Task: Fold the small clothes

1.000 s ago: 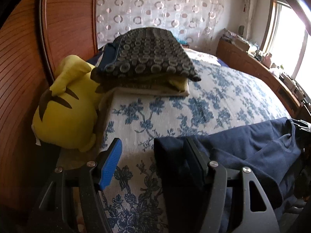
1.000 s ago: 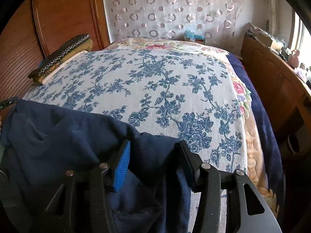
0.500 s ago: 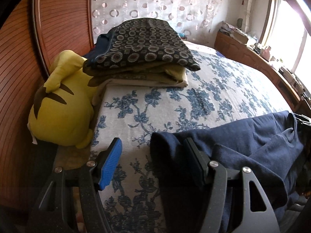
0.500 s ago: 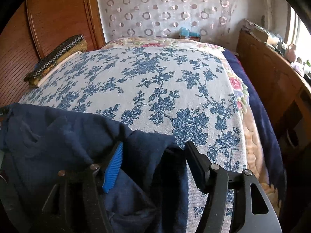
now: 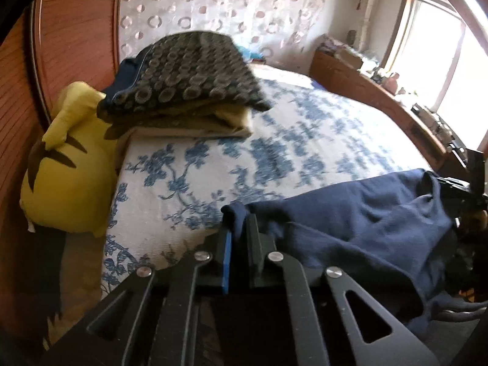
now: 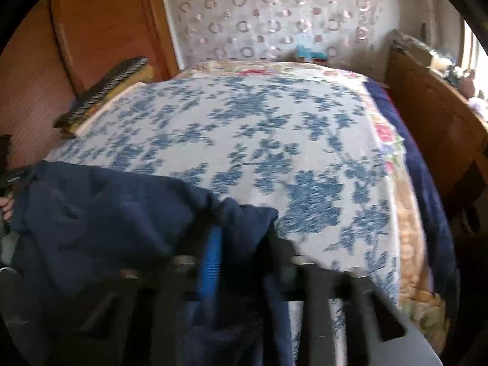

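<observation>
Between the fingers of the left hand-held gripper, a bunched corner of the dark navy soft cotton garment is pinched tight, the jaws nearly together on it. From there the cloth runs off to that gripper's right, its long axis lying across the near edge of the bed toward the other hand. The right hand-held gripper has the opposite corner of the garment between its jaws; the picture is smeared, so I cannot tell whether they have fully clamped, though cloth fills the gap. Each gripper is nearest its own corner, so the coming move, by my judgement, turns on keeping this side-to-side span taut.

Ahead of both lies the blue-flowered white bedspread. Further, left of the left gripper, sits a yellow plush toy, and beyond it a stack of folded fabrics topped by a dark ring-patterned cloth. No brand, label or writing is legible.
</observation>
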Action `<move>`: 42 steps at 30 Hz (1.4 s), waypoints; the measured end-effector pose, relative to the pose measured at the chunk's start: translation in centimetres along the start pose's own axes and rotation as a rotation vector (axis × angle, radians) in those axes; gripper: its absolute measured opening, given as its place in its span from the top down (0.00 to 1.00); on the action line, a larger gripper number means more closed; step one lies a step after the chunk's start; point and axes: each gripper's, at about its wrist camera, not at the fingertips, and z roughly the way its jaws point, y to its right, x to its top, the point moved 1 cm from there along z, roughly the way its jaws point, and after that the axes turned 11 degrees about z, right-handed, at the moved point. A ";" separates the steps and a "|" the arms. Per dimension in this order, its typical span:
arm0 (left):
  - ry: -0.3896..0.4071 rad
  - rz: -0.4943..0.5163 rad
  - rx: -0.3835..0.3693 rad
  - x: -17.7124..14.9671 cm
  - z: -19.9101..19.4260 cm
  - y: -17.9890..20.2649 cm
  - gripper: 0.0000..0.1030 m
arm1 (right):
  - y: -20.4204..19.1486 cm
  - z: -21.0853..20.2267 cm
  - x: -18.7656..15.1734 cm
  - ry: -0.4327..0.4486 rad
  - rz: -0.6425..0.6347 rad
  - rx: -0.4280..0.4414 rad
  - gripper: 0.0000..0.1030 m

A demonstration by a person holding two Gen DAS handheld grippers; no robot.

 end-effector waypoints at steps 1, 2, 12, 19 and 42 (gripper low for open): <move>0.024 0.003 -0.006 0.2 -0.8 0.4 0.93 | 0.0 -0.3 -0.2 0.001 0.000 0.019 0.89; 0.048 0.004 -0.008 0.4 -1.6 0.8 0.93 | -0.1 -0.7 -0.3 0.009 0.002 0.033 0.90; 0.314 0.090 -0.017 5.5 -11.9 5.0 0.94 | -2.3 -11.6 -0.1 0.248 -0.026 0.128 0.91; 0.494 0.180 0.022 11.7 -19.6 6.1 0.94 | -4.7 -22.2 1.7 0.438 -0.113 0.182 0.91; 0.821 0.241 0.140 19.7 -30.7 4.5 0.94 | -11.8 -42.4 4.1 0.760 -0.301 -0.003 0.91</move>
